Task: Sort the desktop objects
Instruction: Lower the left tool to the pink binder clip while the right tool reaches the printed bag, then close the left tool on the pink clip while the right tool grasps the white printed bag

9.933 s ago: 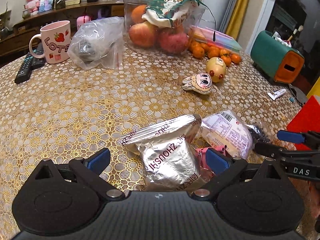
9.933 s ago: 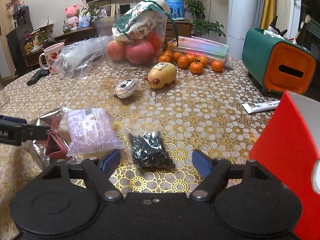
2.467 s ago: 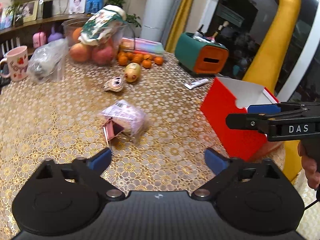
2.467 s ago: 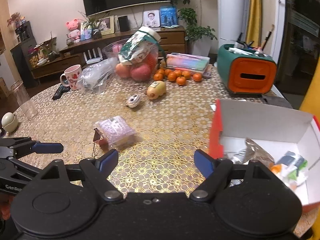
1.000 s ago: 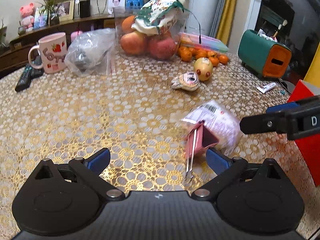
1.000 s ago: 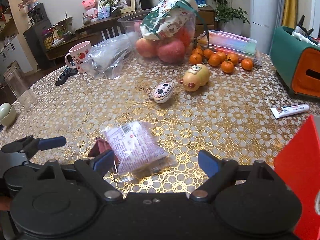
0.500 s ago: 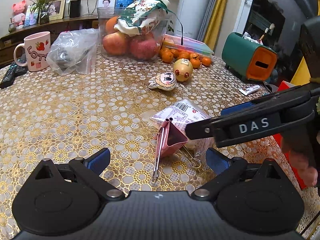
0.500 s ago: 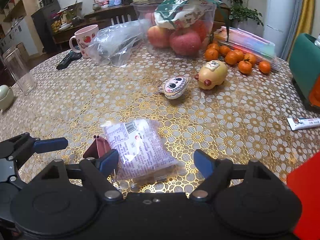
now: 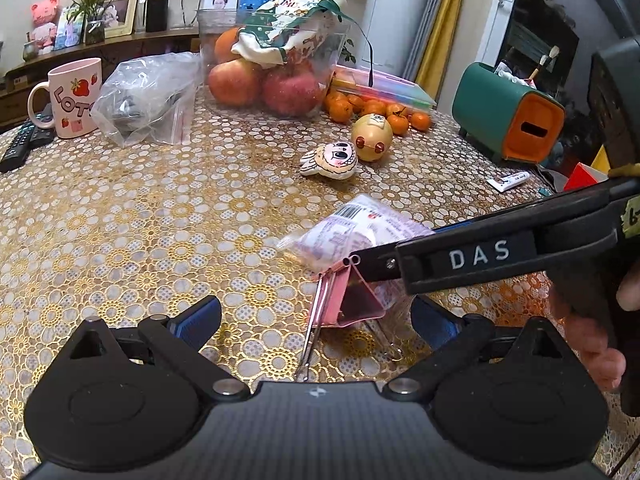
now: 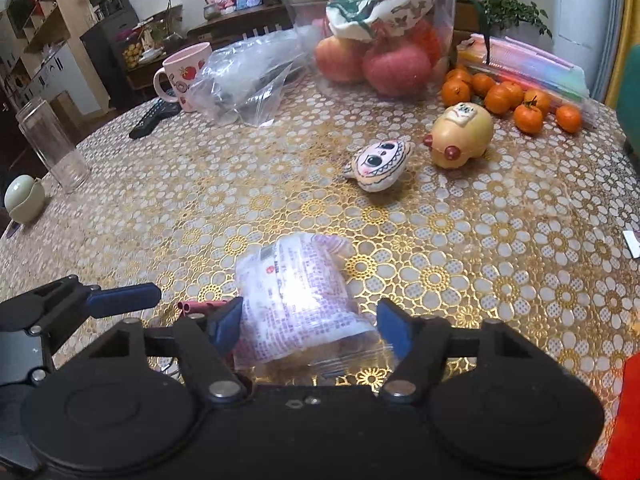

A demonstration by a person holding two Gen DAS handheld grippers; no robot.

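Between the spread fingers of the right gripper (image 10: 310, 326), at the 6 o'clock edge of its own view, a clear snack packet (image 10: 298, 304) is framed; it lies flat on the gold-patterned tablecloth (image 10: 460, 240) and is not yet pinched. Just to its 9 o'clock side a pink binder clip (image 10: 204, 305) is glimpsed, mostly hidden behind the gripper's finger. The left gripper (image 9: 316, 320) is also held wide apart and carries nothing; the clip (image 9: 346, 300) sits between its fingers.

The sorting is judged to be unfinished: the packet and the clip are not yet lifted, and further out, toward 12 and 1 o'clock, a small owl-faced toy (image 10: 380, 164) and a yellow pig toy (image 10: 460, 138) stand untouched on the cloth. How much has been sorted cannot be told from these views.

From the left wrist view the clip's full shape and wire handles are shown, along with the right gripper's arm crossing over the packet (image 9: 360, 232), a small tube (image 9: 508, 181) at 2 o'clock and a green and orange box (image 9: 508, 120) beyond it. Only in the right wrist view are a glass jar (image 10: 52, 146) and a pale round pot (image 10: 24, 198) at 9 o'clock revealed.
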